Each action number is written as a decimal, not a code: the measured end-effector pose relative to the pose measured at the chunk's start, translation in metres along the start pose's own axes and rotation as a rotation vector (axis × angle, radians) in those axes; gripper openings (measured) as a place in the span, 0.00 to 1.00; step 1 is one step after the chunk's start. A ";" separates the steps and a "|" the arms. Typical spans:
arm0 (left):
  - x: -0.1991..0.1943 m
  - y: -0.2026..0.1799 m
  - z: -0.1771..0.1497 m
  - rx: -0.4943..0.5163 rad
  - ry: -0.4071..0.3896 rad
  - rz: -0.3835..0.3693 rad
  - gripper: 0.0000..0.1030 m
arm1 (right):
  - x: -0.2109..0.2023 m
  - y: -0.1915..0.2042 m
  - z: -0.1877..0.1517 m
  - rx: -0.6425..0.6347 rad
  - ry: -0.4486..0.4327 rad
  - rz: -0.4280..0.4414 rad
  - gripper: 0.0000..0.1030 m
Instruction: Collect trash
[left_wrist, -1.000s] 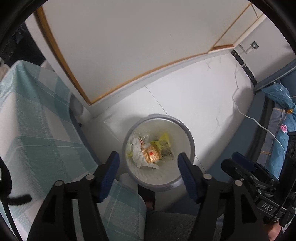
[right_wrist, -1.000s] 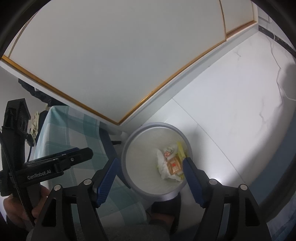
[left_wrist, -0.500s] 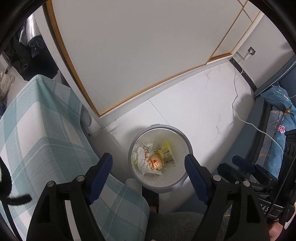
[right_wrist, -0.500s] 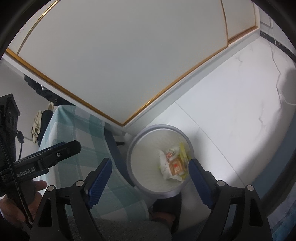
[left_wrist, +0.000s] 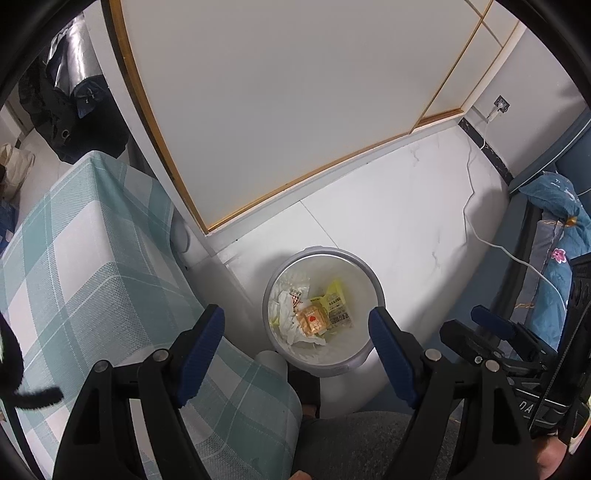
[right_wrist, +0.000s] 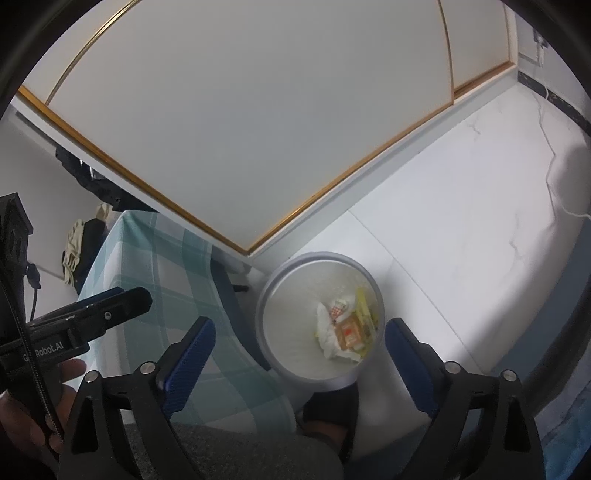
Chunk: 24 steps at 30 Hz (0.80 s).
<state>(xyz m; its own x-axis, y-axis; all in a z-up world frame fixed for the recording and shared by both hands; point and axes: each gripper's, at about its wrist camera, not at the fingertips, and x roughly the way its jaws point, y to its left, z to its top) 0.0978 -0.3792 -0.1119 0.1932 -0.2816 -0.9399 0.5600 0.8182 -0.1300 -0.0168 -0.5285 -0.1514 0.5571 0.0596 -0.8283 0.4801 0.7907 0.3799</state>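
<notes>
A grey round bin (left_wrist: 364, 266) stands on the white floor, far below both grippers. In it lie an orange snack wrapper (left_wrist: 314, 321), a yellow wrapper (left_wrist: 334, 299) and crumpled white tissue (left_wrist: 284, 315). My left gripper (left_wrist: 295, 325) hangs high over the bin, open, with nothing between its blue pads. My right gripper (right_wrist: 300, 332) is also above the bin (right_wrist: 269, 295); its jaws are opening and hold nothing. The same wrapper (right_wrist: 349, 334) and tissue (right_wrist: 328, 334) show in the right wrist view. Each gripper appears in the other's view, the right (left_wrist: 491, 325) and the left (right_wrist: 110, 302).
A table under a green checked cloth (left_wrist: 81, 258) stands left of the bin, its edge close to the rim. White wall panels with gold trim (left_wrist: 295, 110) rise behind. A white cable (left_wrist: 476, 229) runs across the floor. Blue bedding (left_wrist: 554, 229) lies at right. The person's grey trouser leg (left_wrist: 369, 443) is below.
Both grippers have risen, so the bin looks smaller and farther. Both pairs of jaws have spread wider. The trash in the bin has not moved.
</notes>
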 end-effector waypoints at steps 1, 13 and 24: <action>0.000 0.000 -0.001 0.002 -0.001 0.000 0.75 | 0.000 0.001 0.000 -0.002 -0.001 -0.003 0.91; -0.002 -0.001 -0.001 0.003 -0.005 -0.001 0.75 | -0.003 0.001 -0.001 0.003 -0.007 -0.012 0.94; -0.002 -0.002 -0.002 0.012 -0.011 -0.006 0.75 | -0.004 0.002 -0.001 0.009 -0.007 -0.018 0.94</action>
<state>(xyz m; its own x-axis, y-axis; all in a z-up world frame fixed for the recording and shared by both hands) 0.0945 -0.3792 -0.1102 0.1985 -0.2914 -0.9358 0.5708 0.8105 -0.1313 -0.0191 -0.5264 -0.1483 0.5533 0.0411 -0.8320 0.4961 0.7860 0.3688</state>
